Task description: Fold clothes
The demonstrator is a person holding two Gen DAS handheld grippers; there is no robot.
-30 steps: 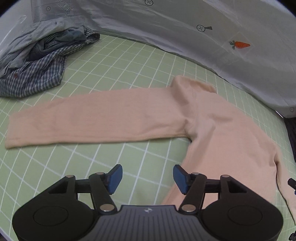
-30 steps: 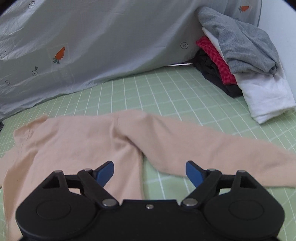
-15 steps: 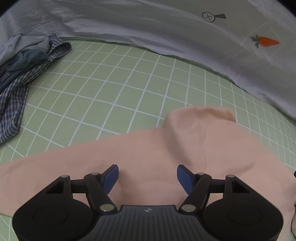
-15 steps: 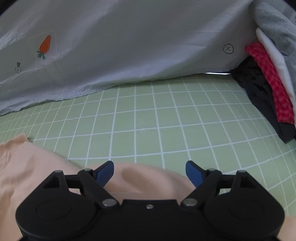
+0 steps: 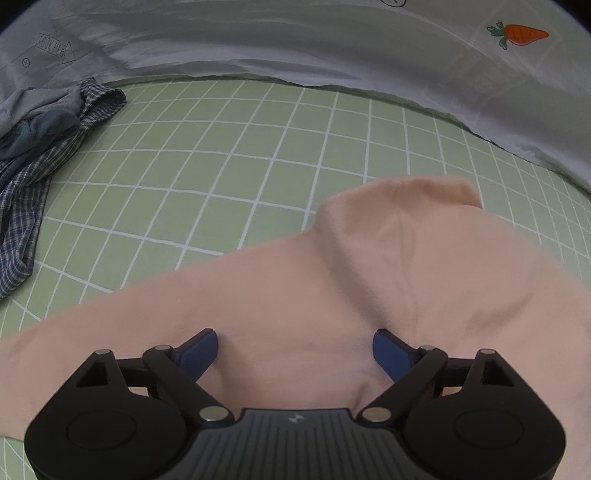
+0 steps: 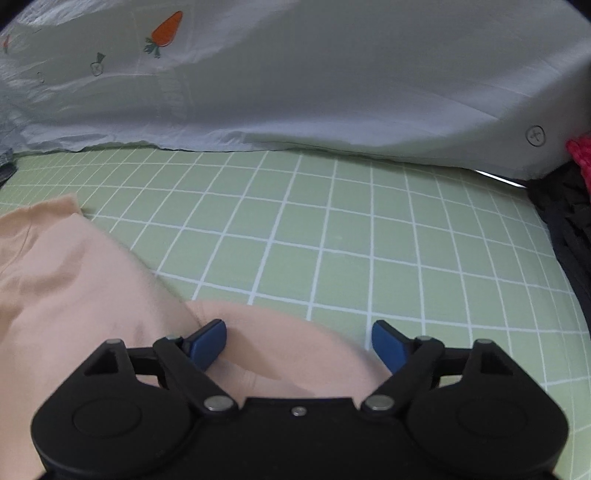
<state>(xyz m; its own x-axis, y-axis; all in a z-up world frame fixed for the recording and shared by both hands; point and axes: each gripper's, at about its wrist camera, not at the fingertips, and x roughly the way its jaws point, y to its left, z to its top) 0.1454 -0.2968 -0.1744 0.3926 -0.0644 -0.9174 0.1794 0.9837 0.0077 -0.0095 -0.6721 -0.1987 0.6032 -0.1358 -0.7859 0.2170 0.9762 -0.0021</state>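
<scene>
Left wrist view: the left gripper [image 5: 294, 349] sits low over the peach sweater [image 5: 332, 288], its blue fingers [image 5: 197, 349] spread wide apart with the fabric showing between them. Whether the fingertips touch the cloth cannot be determined, since that part of the view is soft. The sweater lies flat on the green grid mat [image 5: 240, 155]; one sleeve runs toward the near left, and the collar [image 5: 424, 190] points toward the far right. A checked shirt pile [image 5: 40, 162] lies at the far left edge of the mat, well apart from the sweater. A grey sheet [image 5: 258, 40] printed with a carrot [image 5: 522, 35] hangs along the far side.

Right wrist view: the right gripper [image 6: 298, 345] is positioned over a raised fold of the peach sweater [image 6: 74, 295], fingers [image 6: 207, 341] wide apart and clamped on nothing. The left finger rests at the fold; the right finger stands over bare green grid mat [image 6: 369, 240]. The garment occupies the near left. Dark and red clothes [image 6: 569, 206] are stacked at the far right edge. The grey sheet [image 6: 332, 74] forms the far boundary.
</scene>
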